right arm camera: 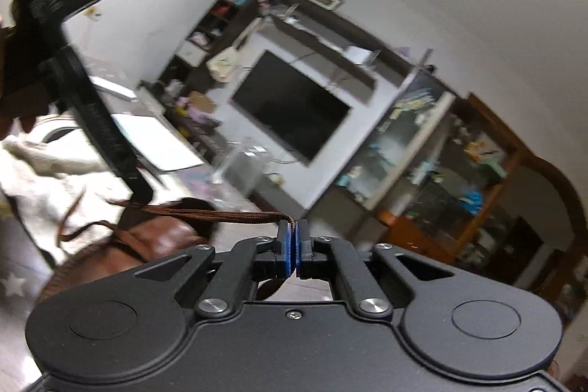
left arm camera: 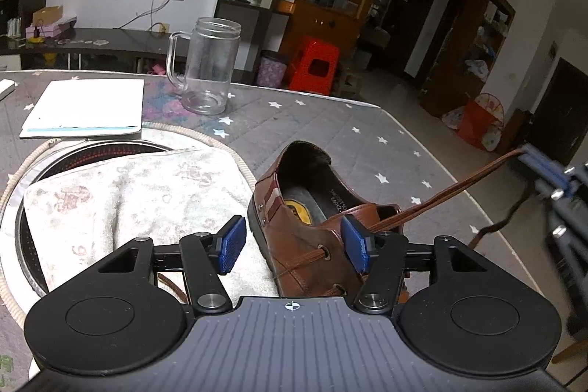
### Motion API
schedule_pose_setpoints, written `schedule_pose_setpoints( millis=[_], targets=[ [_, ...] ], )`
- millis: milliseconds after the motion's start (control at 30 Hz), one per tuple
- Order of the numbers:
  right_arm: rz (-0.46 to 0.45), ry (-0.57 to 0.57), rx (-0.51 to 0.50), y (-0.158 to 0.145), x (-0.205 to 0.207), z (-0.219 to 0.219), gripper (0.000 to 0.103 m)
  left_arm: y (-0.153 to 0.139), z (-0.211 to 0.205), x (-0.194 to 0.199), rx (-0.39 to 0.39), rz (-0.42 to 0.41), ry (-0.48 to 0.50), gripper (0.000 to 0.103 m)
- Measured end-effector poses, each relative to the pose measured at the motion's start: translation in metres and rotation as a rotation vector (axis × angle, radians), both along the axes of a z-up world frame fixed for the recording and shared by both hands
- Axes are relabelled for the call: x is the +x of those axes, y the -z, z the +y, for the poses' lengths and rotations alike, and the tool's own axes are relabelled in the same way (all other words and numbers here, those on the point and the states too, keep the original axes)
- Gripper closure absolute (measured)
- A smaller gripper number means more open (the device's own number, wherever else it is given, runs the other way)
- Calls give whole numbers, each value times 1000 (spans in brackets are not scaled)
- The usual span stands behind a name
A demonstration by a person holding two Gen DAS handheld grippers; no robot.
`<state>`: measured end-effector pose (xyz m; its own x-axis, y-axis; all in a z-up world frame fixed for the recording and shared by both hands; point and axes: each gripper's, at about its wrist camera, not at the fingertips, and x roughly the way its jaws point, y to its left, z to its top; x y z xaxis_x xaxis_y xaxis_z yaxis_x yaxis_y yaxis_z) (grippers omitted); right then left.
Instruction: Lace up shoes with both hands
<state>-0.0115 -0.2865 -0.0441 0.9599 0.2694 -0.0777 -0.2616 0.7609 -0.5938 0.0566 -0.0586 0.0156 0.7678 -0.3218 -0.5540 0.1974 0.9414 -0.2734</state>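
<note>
The shoe [left arm camera: 316, 226], a brown leather one, sits on the star-patterned desk [left arm camera: 367, 135], its near side resting against a pale folded cloth [left arm camera: 147, 193]. That cloth seems to prop it so the eyelets face up. The left gripper [left arm camera: 294, 245] hangs over the shoe's lacing area, its blue pads standing well apart either side of the vamp and pressing on nothing, probably ready to steady the shoe or catch the next strand. Out past the shoe's far side, the right gripper [right arm camera: 293, 245] is clamped tight on the brown lace [left arm camera: 441, 193] and has it drawn taut away from the eyelet, likely to take up slack. A loose tail of lace droops beyond the shoe. Behind the shoe stands an empty glass mug [left arm camera: 207, 65], with a white paper pad [left arm camera: 88, 105] further off beside the mug.
</note>
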Motion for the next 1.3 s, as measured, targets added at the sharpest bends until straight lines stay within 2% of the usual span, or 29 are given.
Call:
schedule_pose_setpoints(
  millis=[233,333,467,600,667,733,800,967,1100,1300],
  targets=[
    [-78,99,45,-14,-4,-36,101,-2,-3,0,37,0,-3,44],
    [-80,136,54,-16,0,-47,100,-4,-7,-1,57,-2,-1,44],
    [11,126,-1,-3,3,-51,100,-6,-11,-3,77,-9,5,44],
    [91,88,-98,17,1,-44,99,-8,-16,-8,96,-18,16,44],
    [125,66,-134,25,-1,-41,95,-11,-18,-9,106,-26,22,44],
    [162,55,-145,27,-2,-35,83,-13,-19,-11,109,-32,28,44],
    [208,44,-152,29,1,-29,79,-15,-20,-11,110,-35,32,44],
    [288,28,-209,39,-4,-28,77,-18,-27,-14,96,-43,64,44],
    [319,-12,-191,36,-13,-26,77,-20,-39,-14,91,-46,106,44],
    [318,-90,-131,33,-9,-5,77,-23,-49,-10,105,-54,136,43]
  ],
)
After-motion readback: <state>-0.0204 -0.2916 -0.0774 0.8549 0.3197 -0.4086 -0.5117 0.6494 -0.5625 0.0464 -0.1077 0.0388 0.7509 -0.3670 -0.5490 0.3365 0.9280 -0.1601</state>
